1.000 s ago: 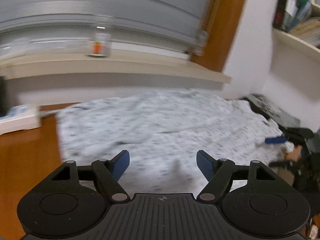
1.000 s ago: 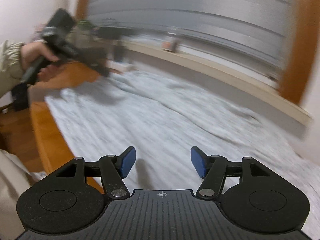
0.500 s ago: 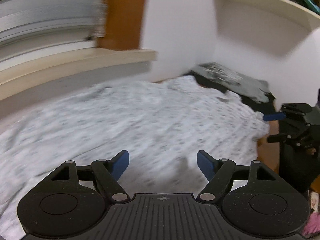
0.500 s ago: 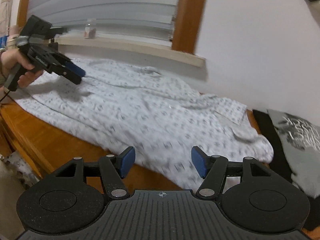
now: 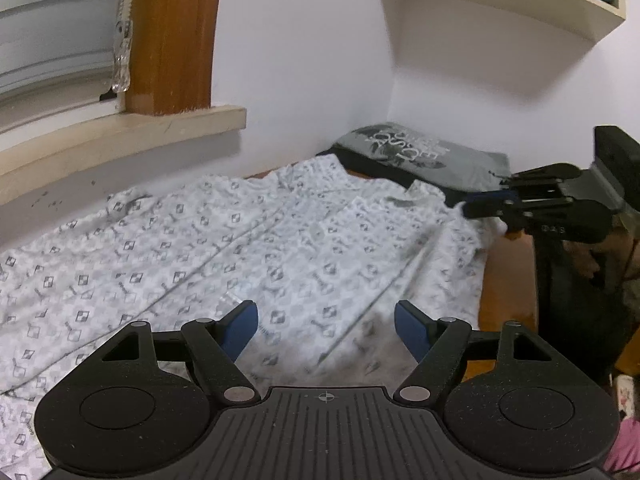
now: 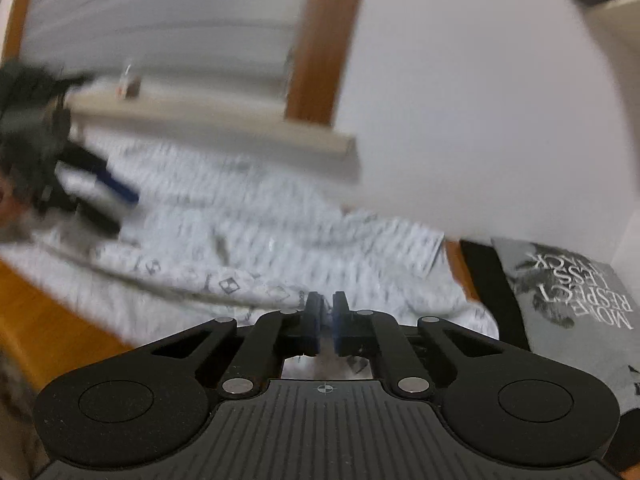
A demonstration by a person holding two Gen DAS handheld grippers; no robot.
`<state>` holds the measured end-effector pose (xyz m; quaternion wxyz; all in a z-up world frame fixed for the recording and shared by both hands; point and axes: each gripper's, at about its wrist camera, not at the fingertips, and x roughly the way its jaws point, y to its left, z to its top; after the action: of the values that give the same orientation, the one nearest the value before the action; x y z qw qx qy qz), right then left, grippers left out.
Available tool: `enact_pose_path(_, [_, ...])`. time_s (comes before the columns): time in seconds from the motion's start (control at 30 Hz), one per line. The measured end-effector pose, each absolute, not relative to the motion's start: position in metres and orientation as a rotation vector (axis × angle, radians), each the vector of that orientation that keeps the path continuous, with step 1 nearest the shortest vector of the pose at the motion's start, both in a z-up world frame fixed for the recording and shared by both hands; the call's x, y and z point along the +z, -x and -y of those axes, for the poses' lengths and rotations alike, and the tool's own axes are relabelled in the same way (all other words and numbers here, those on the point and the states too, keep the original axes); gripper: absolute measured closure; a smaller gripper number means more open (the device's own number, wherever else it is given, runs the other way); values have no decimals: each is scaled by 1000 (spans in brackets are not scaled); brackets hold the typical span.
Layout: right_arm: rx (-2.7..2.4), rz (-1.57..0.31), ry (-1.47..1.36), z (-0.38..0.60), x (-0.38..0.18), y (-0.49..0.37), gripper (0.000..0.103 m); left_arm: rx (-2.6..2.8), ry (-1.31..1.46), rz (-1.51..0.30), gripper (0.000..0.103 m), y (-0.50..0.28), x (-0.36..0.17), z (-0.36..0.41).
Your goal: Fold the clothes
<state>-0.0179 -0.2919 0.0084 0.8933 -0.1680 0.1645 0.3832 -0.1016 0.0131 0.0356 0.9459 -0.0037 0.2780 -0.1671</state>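
The white patterned shirt (image 5: 248,248) lay spread flat on the wooden table (image 5: 506,276) below the window sill (image 5: 120,136), its far end touching a folded grey printed garment (image 5: 424,156). The left gripper (image 5: 325,326) hovered over it, jaws wide apart and empty. The right gripper (image 6: 325,316) was clamped shut at the shirt's near edge; whether cloth was caught could not be determined.

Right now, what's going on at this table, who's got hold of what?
A person is working on a white patterned shirt spread over a wooden table below a windowsill. The right gripper has its jaws closed at the shirt's near edge, apparently pinching the fabric. The left gripper is open above the shirt, holding nothing. A grey printed T-shirt lies folded by the wall. No fold shows in the white shirt yet.
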Motion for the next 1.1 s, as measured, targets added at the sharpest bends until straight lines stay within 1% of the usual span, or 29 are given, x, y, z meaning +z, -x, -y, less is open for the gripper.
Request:
enact_pose_path(0.23, [772, -345, 375, 280, -6, 17, 96, -388, -79, -577, 25, 103, 28, 23])
enact_pose_path(0.33, [773, -358, 365, 284, -7, 19, 94, -391, -157, -594, 31, 95, 21, 44])
enact_pose_path(0.37, [772, -361, 363, 285, -7, 20, 94, -389, -188, -596, 38, 93, 18, 49])
enact_pose_path(0.4, [771, -363, 362, 286, -7, 21, 94, -386, -220, -597, 50, 91, 16, 54])
enact_pose_path(0.43, [769, -364, 362, 288, -7, 23, 94, -387, -238, -589, 58, 90, 15, 56])
enact_pose_path(0.47, [770, -366, 362, 289, -7, 24, 94, -390, -250, -576, 77, 90, 14, 57])
enact_pose_path(0.5, [772, -367, 362, 290, -7, 25, 94, -392, -245, -559, 91, 90, 15, 56])
enact_pose_path(0.53, [775, -368, 363, 291, -7, 27, 94, -393, -232, -540, 94, 90, 18, 53])
enact_pose_path(0.57, [781, -372, 362, 292, -8, 28, 94, -382, -216, -510, 94, 90, 21, 51])
enact_pose_path(0.6, [789, -368, 356, 293, -7, 31, 94, -368, -208, -482, 98, 90, 25, 49])
enact_pose_path(0.8, [865, -319, 285, 289, -5, 56, 92, -337, -230, -403, 98, 90, 38, 46])
enact_pose_path(1.0, [937, -274, 297, 262, -4, 74, 90, -314, -234, -366, 98, 90, 47, 44])
enact_pose_path(1.07, [924, -244, 342, 253, -2, 78, 83, -314, -250, -362, 98, 91, 48, 46])
enact_pose_path(1.1, [916, -248, 367, 251, -3, 77, 75, -314, -254, -363, 98, 90, 48, 47])
